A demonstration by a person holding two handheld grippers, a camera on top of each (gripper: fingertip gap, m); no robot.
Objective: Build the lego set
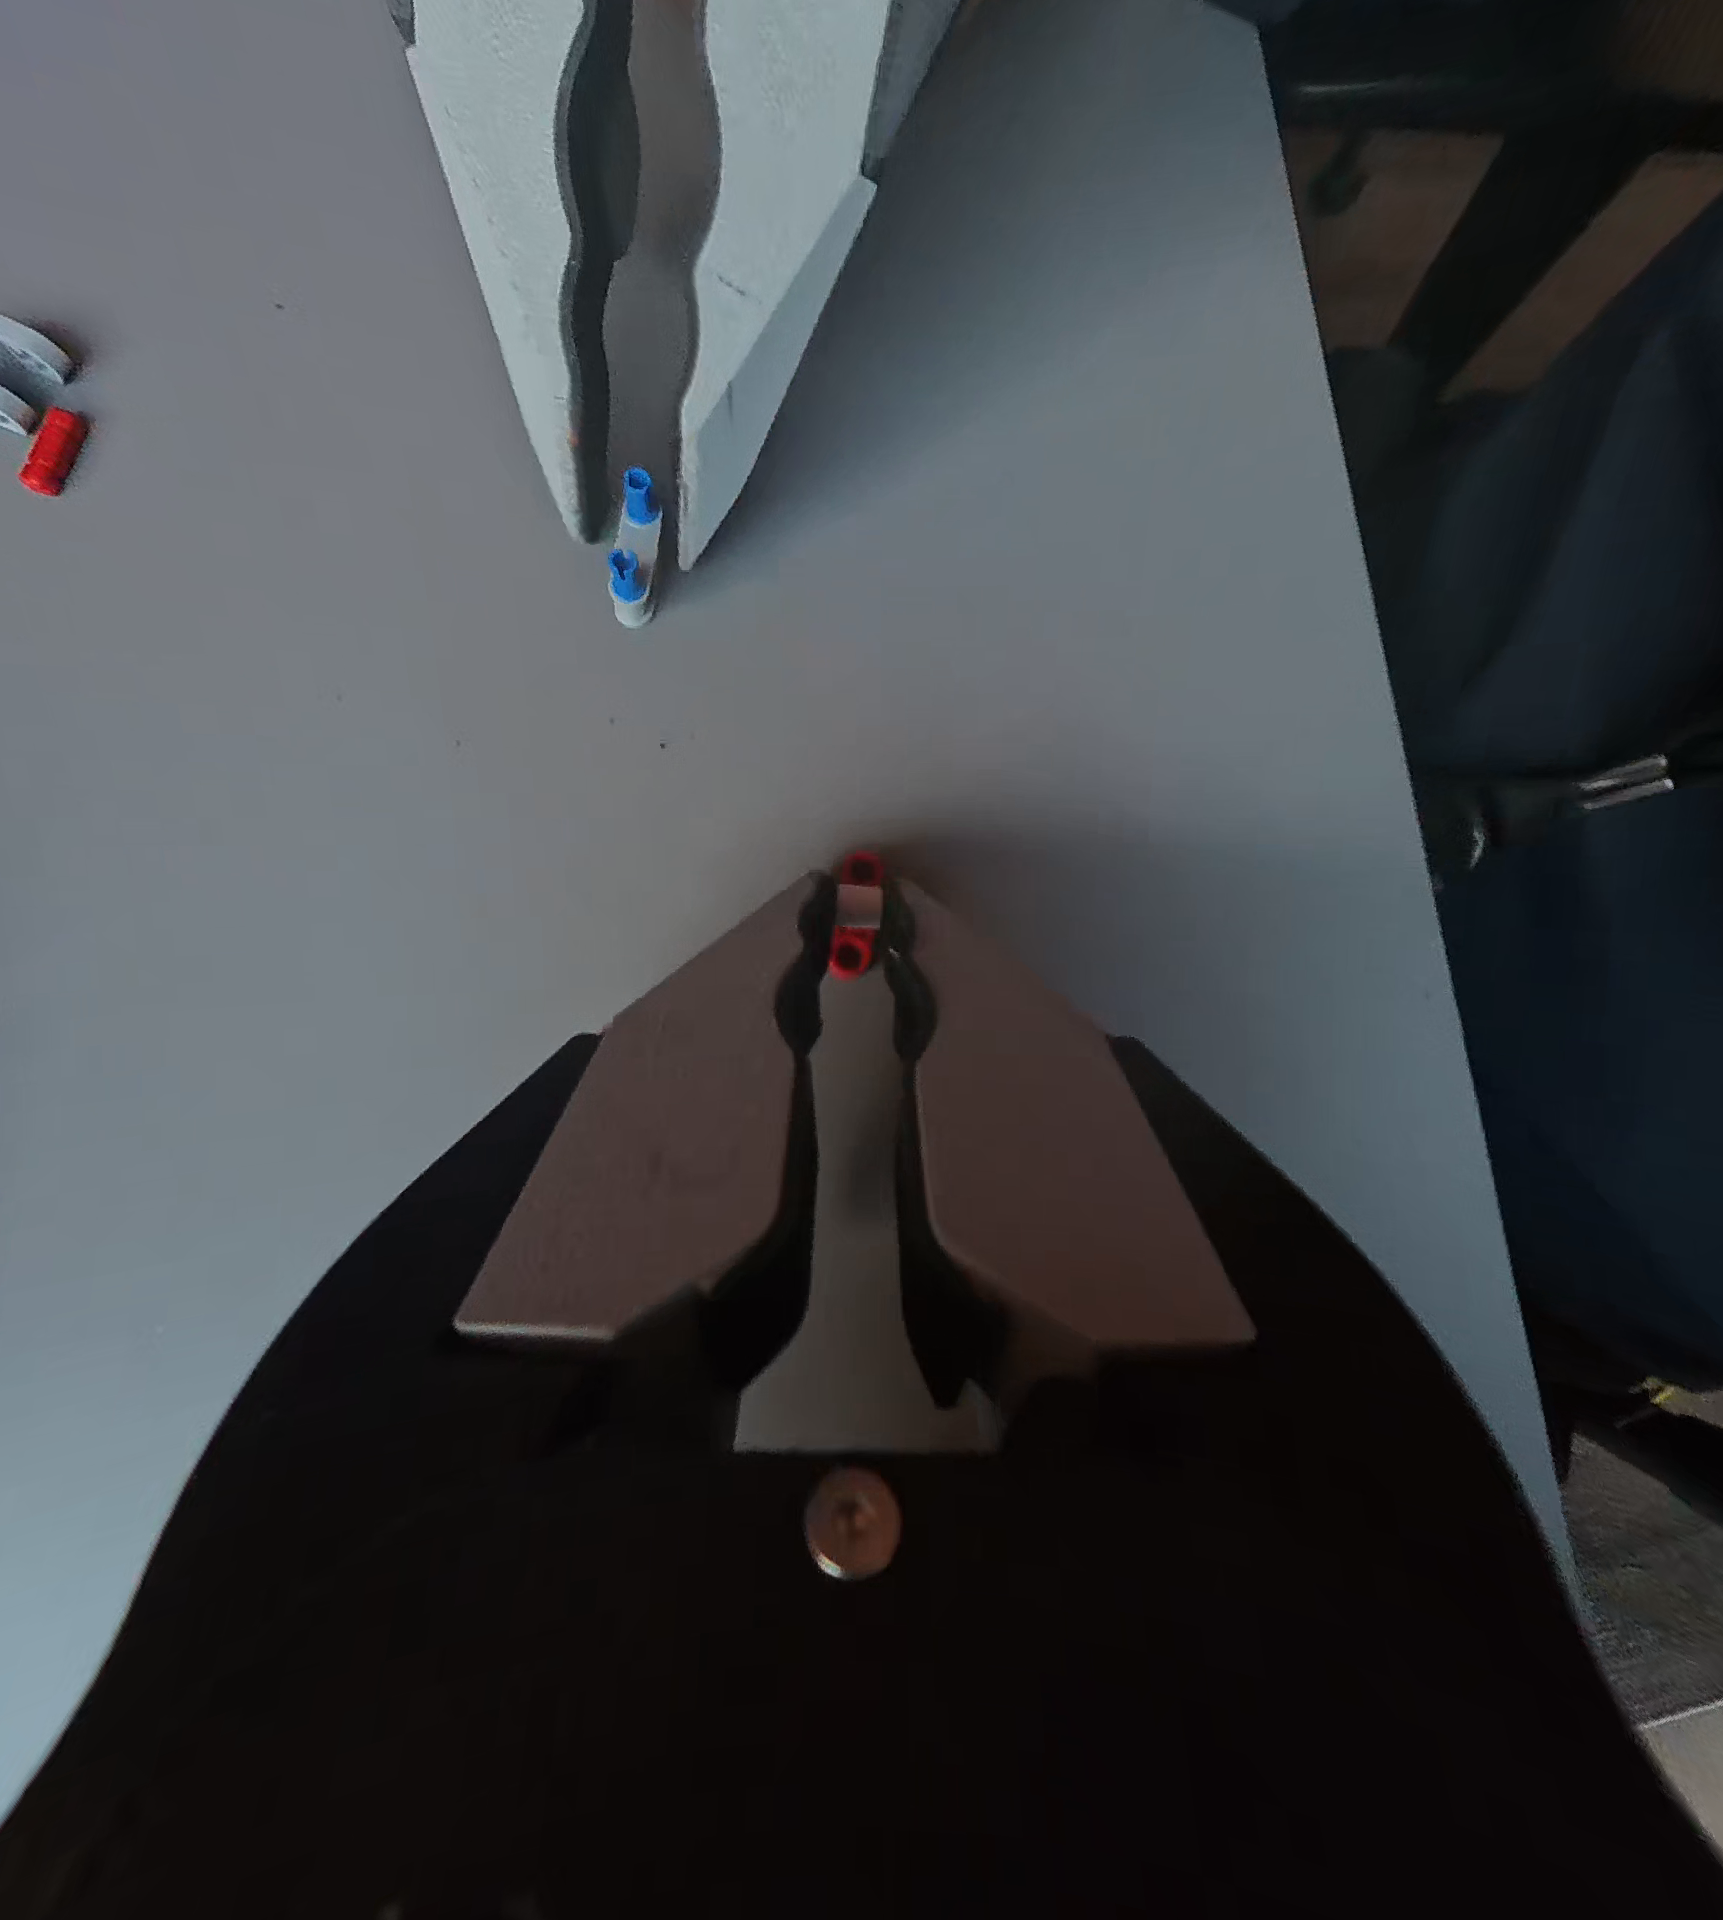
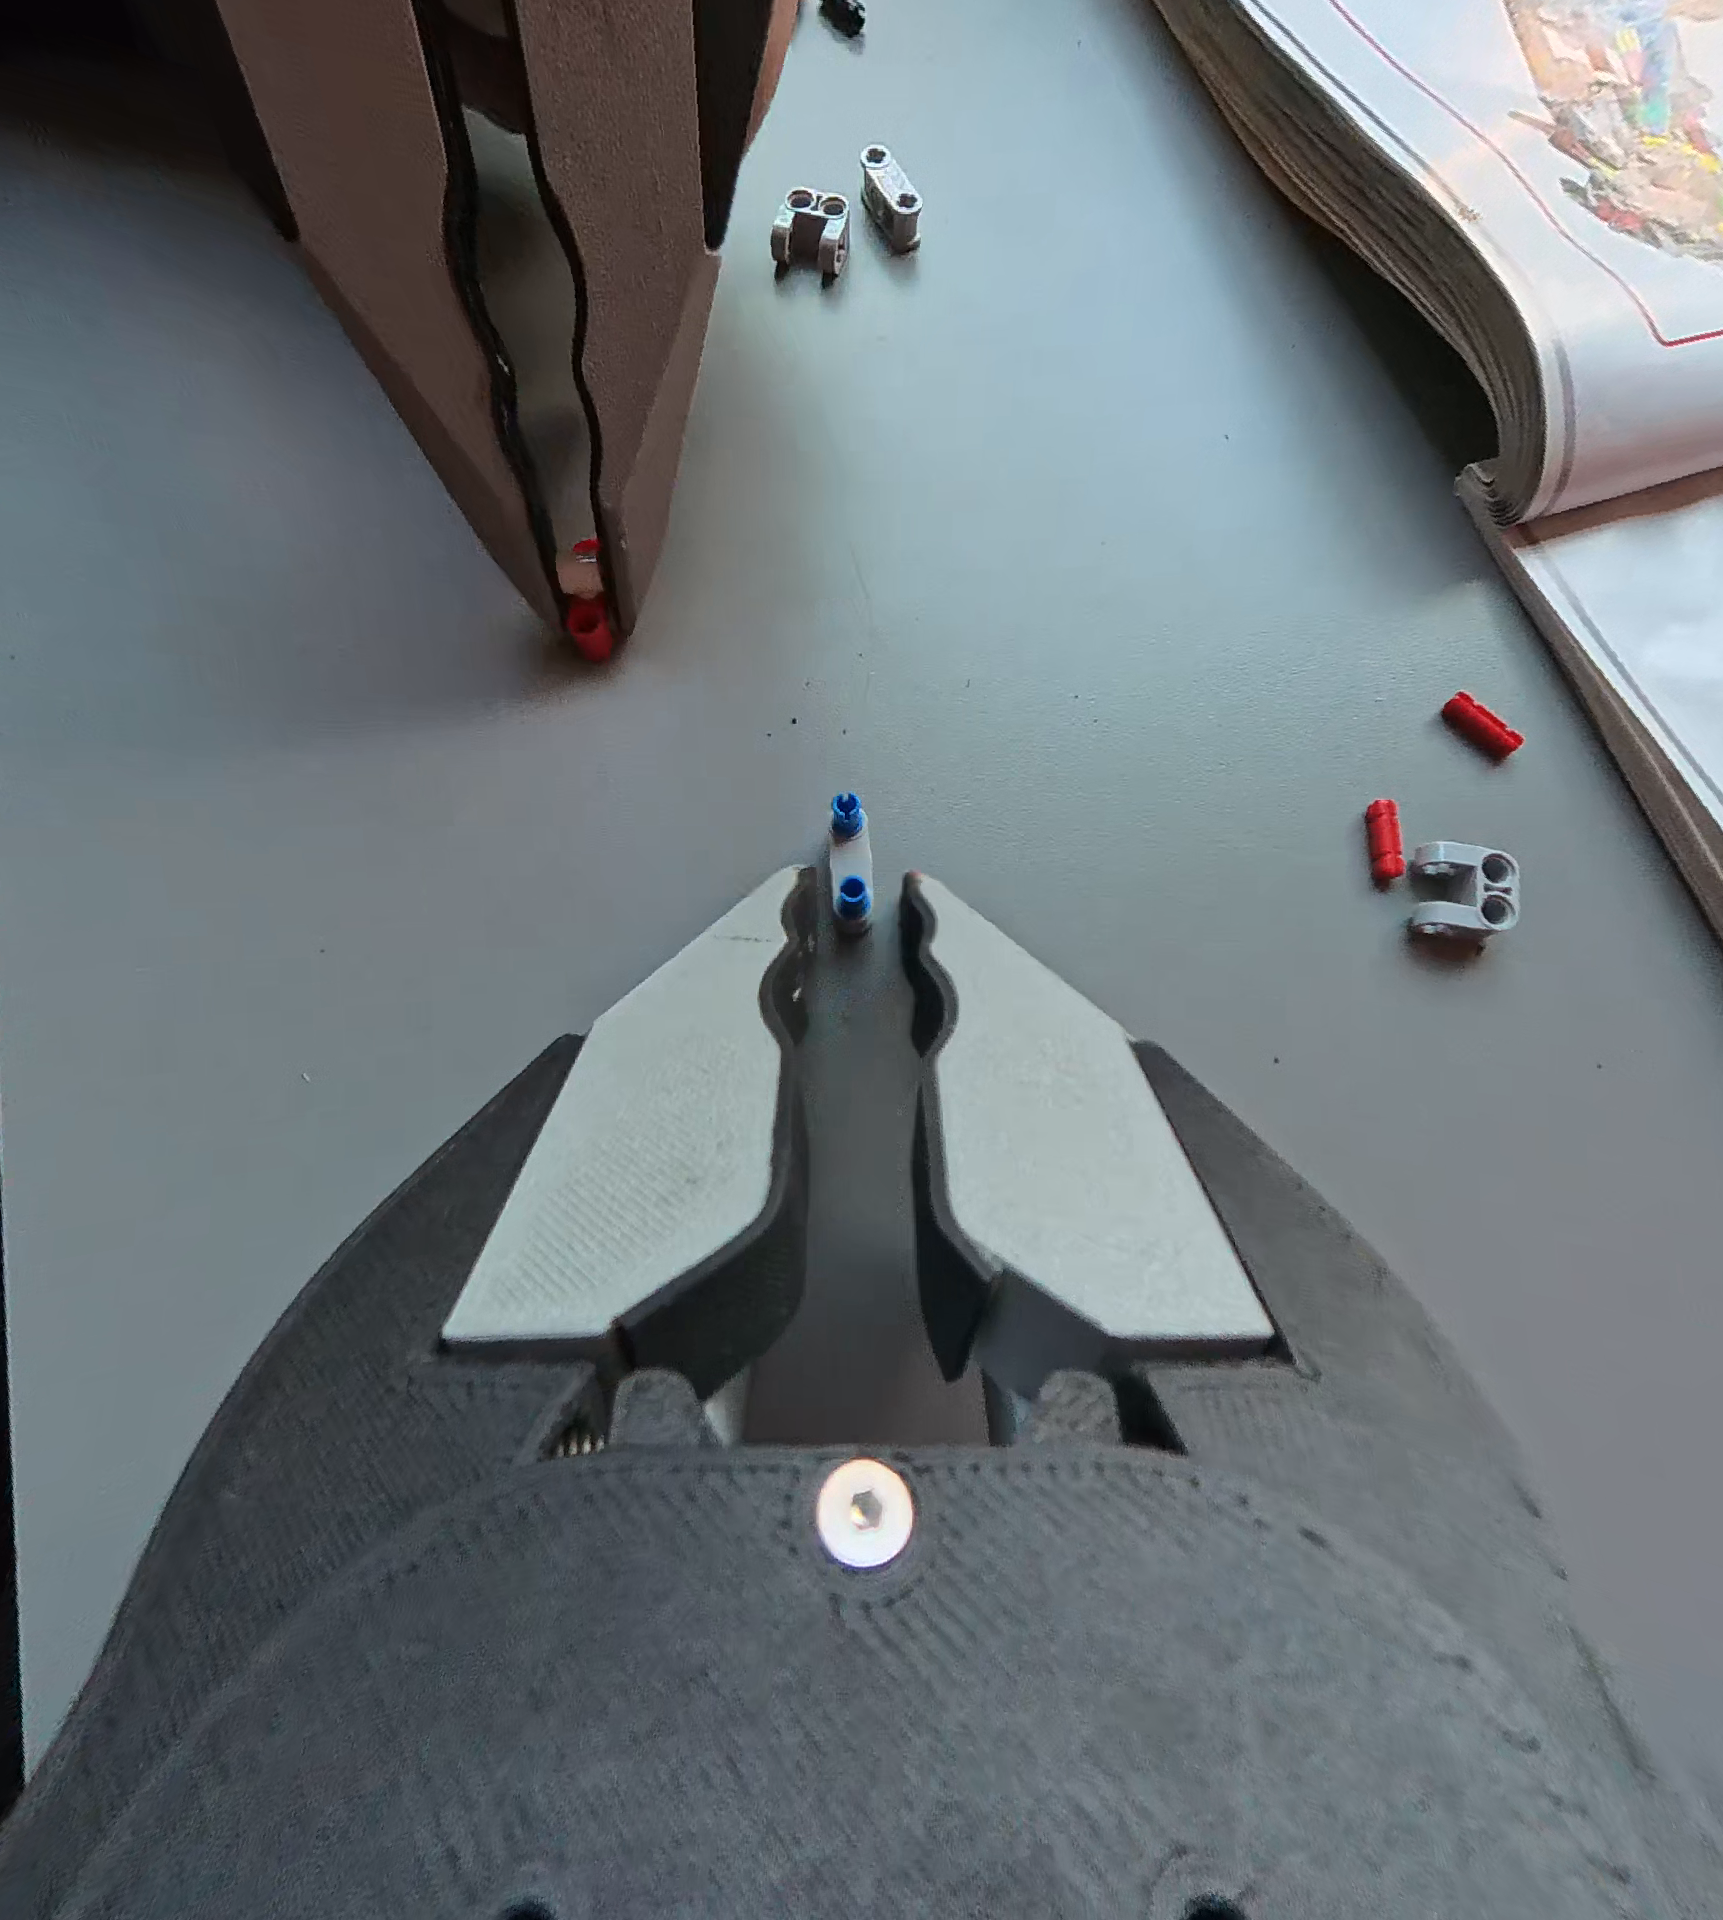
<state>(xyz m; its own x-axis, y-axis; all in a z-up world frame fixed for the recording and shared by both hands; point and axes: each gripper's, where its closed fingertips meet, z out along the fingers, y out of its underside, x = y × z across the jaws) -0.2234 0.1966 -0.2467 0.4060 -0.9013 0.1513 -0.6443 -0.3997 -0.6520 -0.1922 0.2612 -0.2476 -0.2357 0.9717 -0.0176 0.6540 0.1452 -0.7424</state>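
Grey table bears left tool pinching red-pinned piece, right tool spread.

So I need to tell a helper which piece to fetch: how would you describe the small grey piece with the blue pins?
Start at the open booklet on the grey table, then move to the light-fingered right gripper. The grey piece with blue pins stands at its fingertips, a gap beside it. It alone carries blue pins; the other pieces have red ones or none.
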